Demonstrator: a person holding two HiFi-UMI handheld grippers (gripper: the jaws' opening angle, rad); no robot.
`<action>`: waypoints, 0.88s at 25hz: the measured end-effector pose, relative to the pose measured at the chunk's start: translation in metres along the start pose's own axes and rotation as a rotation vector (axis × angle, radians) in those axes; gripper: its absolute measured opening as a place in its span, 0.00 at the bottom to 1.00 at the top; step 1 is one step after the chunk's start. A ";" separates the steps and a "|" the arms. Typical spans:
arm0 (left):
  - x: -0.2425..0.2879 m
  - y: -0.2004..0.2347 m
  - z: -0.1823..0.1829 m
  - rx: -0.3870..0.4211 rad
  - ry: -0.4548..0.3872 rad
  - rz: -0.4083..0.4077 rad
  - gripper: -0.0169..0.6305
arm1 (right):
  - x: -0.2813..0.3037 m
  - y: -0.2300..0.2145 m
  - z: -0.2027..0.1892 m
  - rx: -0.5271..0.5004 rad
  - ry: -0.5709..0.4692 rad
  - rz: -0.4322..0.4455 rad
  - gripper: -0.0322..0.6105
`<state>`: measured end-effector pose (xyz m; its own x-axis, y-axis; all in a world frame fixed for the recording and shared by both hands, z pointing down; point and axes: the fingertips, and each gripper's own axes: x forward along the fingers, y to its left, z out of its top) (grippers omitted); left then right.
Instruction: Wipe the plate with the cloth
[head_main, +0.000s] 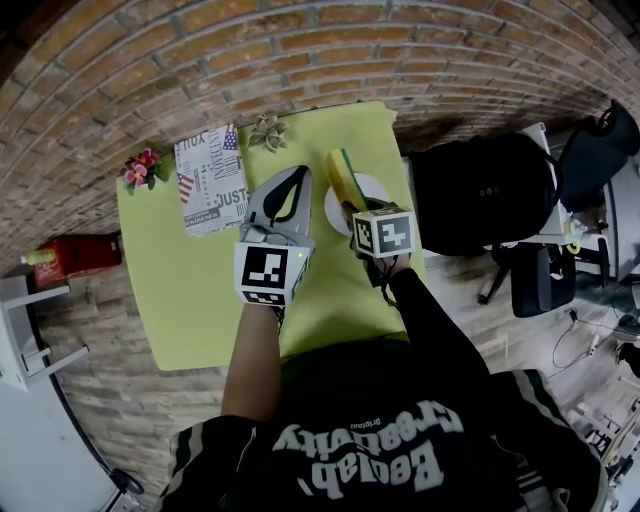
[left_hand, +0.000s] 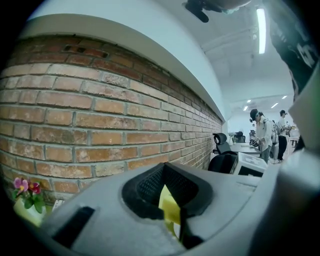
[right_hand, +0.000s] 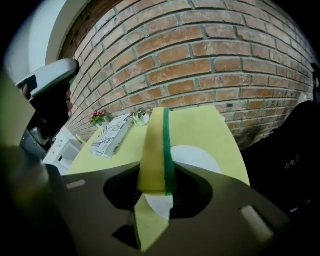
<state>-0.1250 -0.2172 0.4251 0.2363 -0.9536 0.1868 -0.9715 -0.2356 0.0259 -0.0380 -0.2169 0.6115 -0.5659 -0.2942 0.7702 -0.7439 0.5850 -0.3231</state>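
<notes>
Yellow cloth (right_hand: 152, 150) upright between right gripper (right_hand: 154, 189) jaws, over white plate (right_hand: 199, 157)

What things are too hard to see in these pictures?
- Plate: head view, mostly covered by the cloth and right gripper; clean or dirty, cannot tell.
- Red object beside the table: head view, too small to name.
- Table: left gripper view, nearly all hidden behind the left gripper's own body.
</notes>
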 end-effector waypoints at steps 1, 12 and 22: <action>0.000 0.000 0.000 -0.003 0.000 -0.001 0.03 | 0.004 0.002 -0.004 -0.005 0.023 0.009 0.26; -0.004 0.009 -0.003 -0.028 0.001 0.027 0.03 | 0.013 -0.013 -0.021 -0.041 0.098 -0.060 0.26; 0.004 -0.005 0.002 -0.013 -0.010 0.005 0.03 | -0.021 -0.073 -0.033 0.048 0.072 -0.193 0.26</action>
<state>-0.1193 -0.2202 0.4239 0.2312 -0.9567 0.1770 -0.9729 -0.2280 0.0380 0.0404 -0.2287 0.6369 -0.3859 -0.3414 0.8570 -0.8528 0.4863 -0.1903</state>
